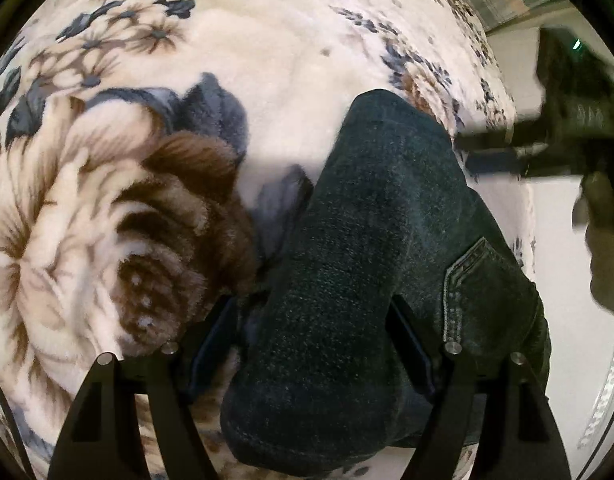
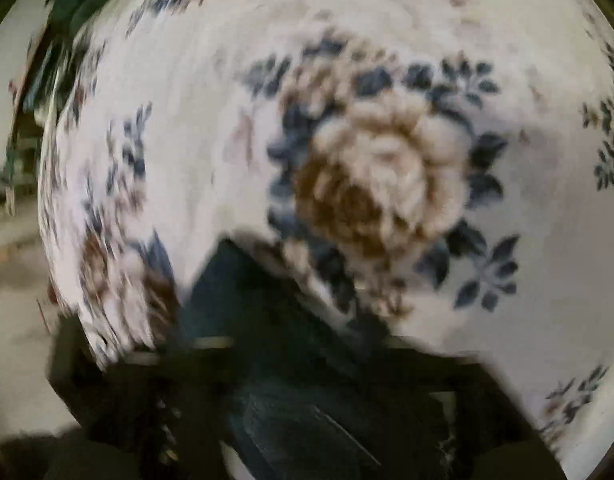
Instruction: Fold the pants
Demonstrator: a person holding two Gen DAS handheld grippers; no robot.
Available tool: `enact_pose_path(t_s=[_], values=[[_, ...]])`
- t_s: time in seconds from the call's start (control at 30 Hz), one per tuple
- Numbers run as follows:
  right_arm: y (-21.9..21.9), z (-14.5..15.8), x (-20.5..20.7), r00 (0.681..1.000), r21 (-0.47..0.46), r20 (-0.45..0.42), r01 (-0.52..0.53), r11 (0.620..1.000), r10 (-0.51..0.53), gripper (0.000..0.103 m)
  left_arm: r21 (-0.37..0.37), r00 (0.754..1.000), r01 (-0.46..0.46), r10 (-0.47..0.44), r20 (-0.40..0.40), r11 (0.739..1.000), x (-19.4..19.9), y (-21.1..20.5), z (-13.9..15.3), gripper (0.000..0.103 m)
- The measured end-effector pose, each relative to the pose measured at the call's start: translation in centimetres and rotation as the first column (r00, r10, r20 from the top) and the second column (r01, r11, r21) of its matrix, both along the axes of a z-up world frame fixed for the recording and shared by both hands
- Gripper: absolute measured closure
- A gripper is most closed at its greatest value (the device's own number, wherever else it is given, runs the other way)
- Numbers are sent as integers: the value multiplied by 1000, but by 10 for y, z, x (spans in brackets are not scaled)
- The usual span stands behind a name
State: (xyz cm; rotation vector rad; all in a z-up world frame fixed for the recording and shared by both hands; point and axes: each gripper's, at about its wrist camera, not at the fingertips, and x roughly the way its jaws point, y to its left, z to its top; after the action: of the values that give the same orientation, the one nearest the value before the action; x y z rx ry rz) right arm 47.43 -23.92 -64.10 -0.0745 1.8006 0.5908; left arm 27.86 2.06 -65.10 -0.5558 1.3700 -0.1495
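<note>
My left gripper point(image 1: 313, 344) clamps the folded pants point(image 1: 387, 240) lying on the blanket point(image 1: 287, 80). My right gripper's point(image 2: 307, 400) state is too blurred to tell. Next fold needs its grip confirmed first.

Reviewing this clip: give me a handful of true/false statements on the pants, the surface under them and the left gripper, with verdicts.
1. The pants are dark denim. True.
2. They lie on a bare wooden table. False: they lie on a floral blanket.
3. Stitched pocket seams show on the denim. True.
4. The left gripper hangs over bare blanket with nothing between its fingers. False: a bundle of denim sits between them.
5. The right wrist view is sharp. False: it is motion-blurred.
</note>
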Motion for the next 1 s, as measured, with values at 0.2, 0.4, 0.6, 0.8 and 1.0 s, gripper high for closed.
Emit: enact_pose_path(t_s=[0.2, 0.4, 0.6, 0.8, 1.0], values=[[-35, -40, -21, 981, -22, -74, 178, 984, -179, 94, 5, 1000, 13, -13, -9, 1000, 8, -4, -4, 26], [-108, -32, -21, 885, 101, -140, 460, 882, -445, 101, 1, 998, -10, 10, -61, 1000, 10, 0, 18, 29], [-79, -11, -61, 894, 284, -237, 437, 853, -380, 49, -54, 992, -8, 15, 129, 998, 62, -18, 95, 25], [-159, -41, -92, 630, 106, -169, 776, 622, -758, 103, 68, 986, 141, -134, -98, 988, 130, -46, 17, 27], [-167, 4, -108, 658, 268, -140, 745, 611, -740, 99, -3, 993, 98, -98, -72, 995, 136, -37, 35, 26]])
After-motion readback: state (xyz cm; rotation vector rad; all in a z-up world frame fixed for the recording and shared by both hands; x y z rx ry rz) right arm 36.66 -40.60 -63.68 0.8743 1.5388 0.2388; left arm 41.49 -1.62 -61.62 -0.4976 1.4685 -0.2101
